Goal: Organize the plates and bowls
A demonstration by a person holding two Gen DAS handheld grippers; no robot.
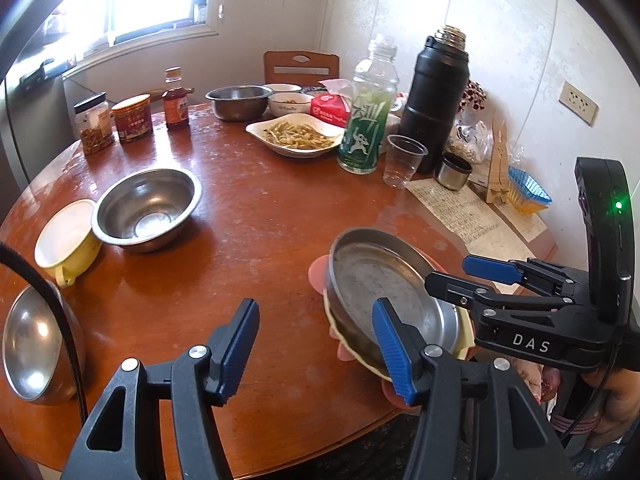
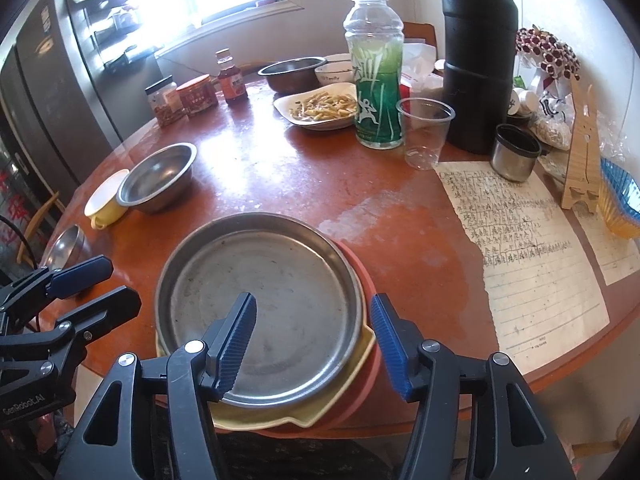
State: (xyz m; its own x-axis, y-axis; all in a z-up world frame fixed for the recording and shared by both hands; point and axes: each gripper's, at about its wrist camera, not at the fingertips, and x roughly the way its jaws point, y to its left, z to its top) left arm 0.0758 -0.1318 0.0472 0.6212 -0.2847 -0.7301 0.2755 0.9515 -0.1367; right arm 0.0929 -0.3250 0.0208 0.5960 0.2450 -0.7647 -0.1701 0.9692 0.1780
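Both the left gripper and right gripper hang spread and empty by the steel plate, stacked on what looks like a yellow dish

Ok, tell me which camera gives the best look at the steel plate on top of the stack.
The right wrist view: the steel plate lies almost face-on there, its rim nearly complete, atop the yellow plate and pink plate. The left wrist view shows it obliquely at the table edge, partly hidden behind a blue fingertip.
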